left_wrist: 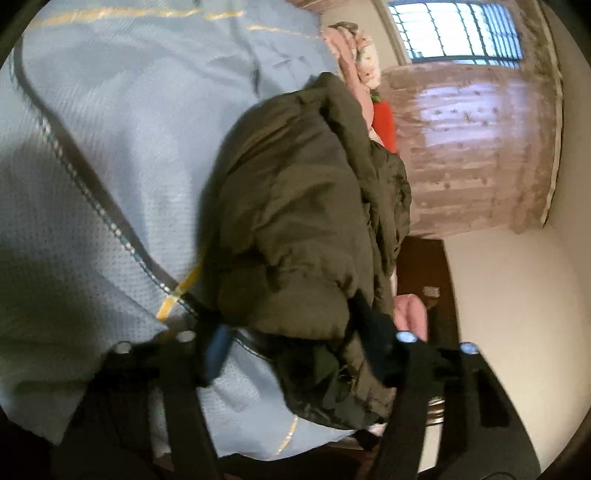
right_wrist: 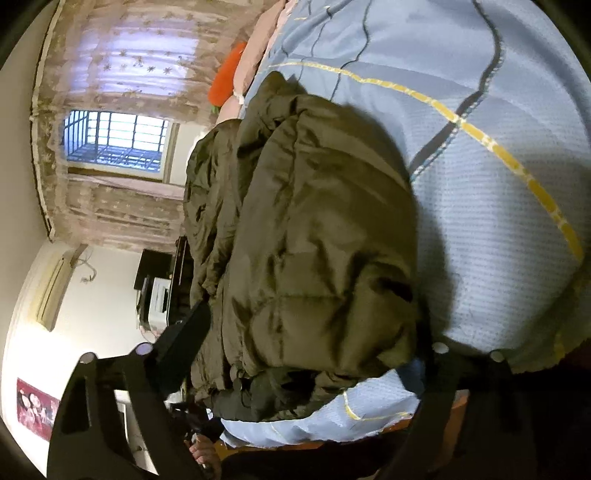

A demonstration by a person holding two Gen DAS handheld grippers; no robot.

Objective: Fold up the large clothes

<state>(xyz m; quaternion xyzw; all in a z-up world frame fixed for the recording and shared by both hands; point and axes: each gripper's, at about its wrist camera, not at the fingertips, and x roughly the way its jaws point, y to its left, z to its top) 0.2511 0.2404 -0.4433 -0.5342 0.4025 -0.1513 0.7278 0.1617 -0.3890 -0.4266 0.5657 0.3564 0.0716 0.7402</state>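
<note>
step: folded olive jacket (left_wrist: 306, 206) pressed flat on bed (left_wrist: 110, 155) | left hand-held gripper (left_wrist: 295, 343) and right hand-held gripper (right_wrist: 295, 354) both wide apart, straddling bundle, nothing pinched | advice: edges squared before release

An olive-green padded jacket (left_wrist: 306, 221) lies bunched in thick folds on a light blue bedspread (left_wrist: 122, 140) crossed by grey and yellow lines. The left gripper (left_wrist: 295, 339) reaches in from below with its jaws spread wide, one finger on either side of the jacket's near end. Beyond the jacket are pink bedding (left_wrist: 354, 59), a lace curtain (left_wrist: 476, 147) and a barred window (left_wrist: 458, 33).
</note>
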